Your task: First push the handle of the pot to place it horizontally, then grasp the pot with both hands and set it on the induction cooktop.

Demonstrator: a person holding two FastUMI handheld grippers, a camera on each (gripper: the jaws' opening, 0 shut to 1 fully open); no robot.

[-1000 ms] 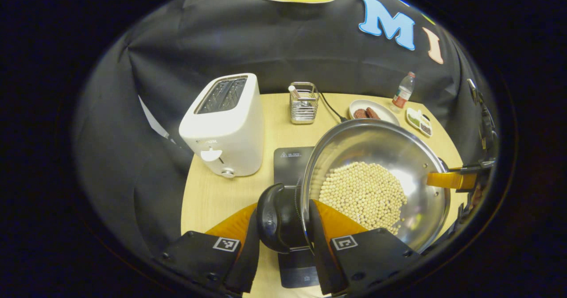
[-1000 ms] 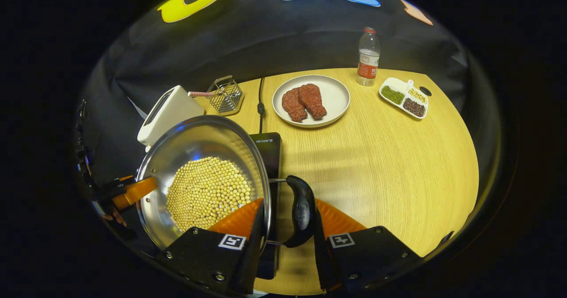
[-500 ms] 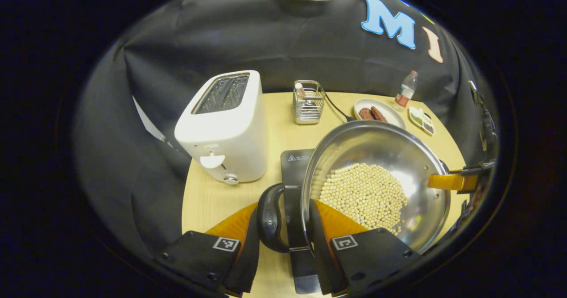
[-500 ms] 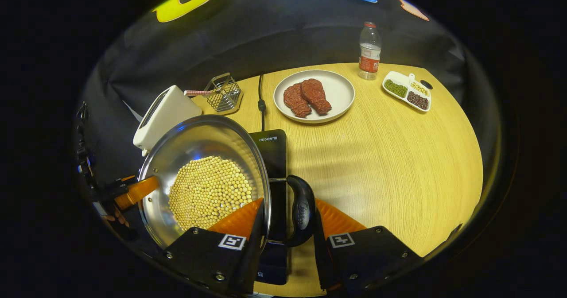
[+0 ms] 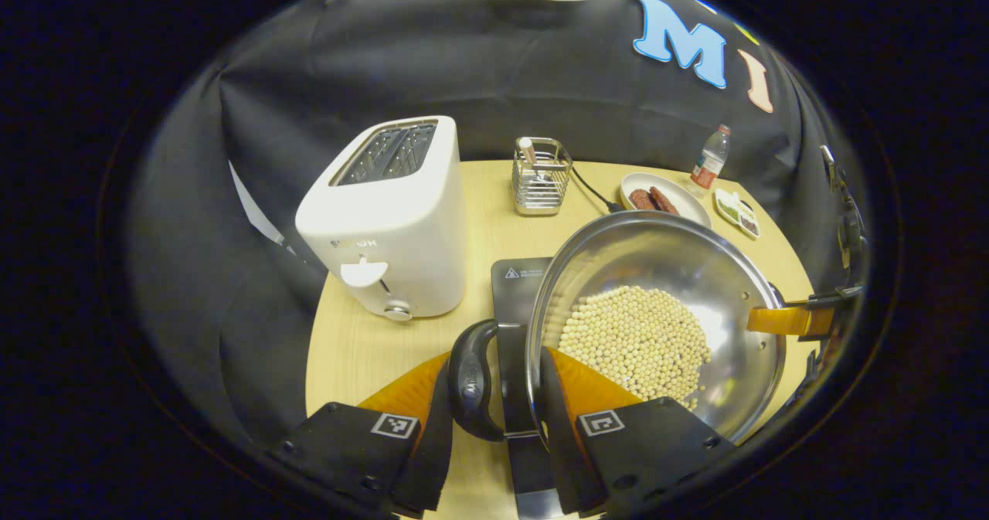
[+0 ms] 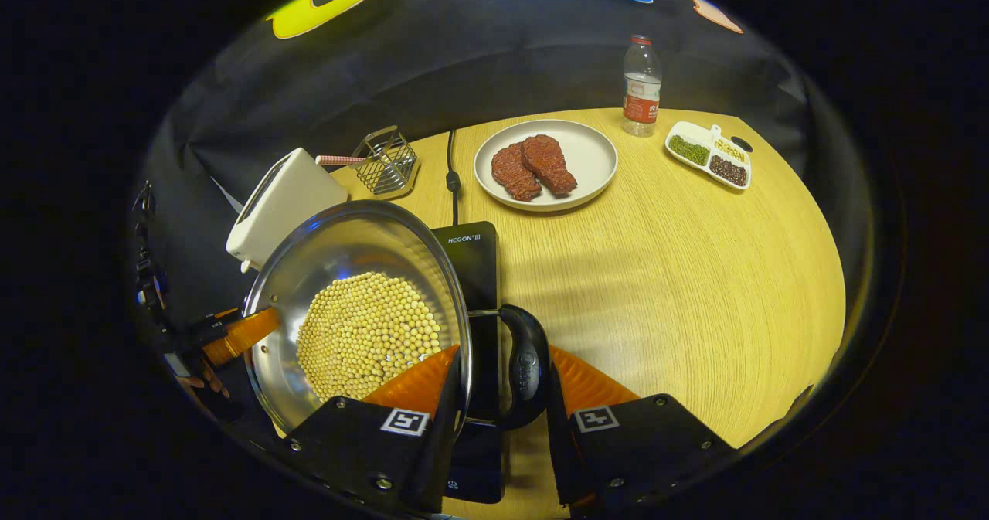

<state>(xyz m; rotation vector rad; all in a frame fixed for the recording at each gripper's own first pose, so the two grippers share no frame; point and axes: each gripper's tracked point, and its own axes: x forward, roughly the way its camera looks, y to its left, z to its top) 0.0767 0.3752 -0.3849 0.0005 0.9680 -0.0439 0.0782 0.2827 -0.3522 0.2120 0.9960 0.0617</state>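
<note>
The left gripper [image 5: 494,396] pinches one black loop handle [image 5: 471,381] of the round stainless-steel pot of pale beans [image 5: 657,311] between its fingers, and the right gripper [image 6: 498,396] pinches the opposite black handle [image 6: 525,369]. The pot hangs just above the flat black induction cooktop [image 6: 471,261], whose far edge, ahead of the right fingers, reads "HEGON". A white toaster [image 5: 386,219] on the wooden worktop [image 6: 680,273], ahead-left of the left fingers, bears lettering too blurred to read.

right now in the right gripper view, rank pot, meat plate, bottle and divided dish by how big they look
1. pot, though it sits nearest the camera
2. meat plate
3 and 4. bottle and divided dish look alike; not ranked
</note>
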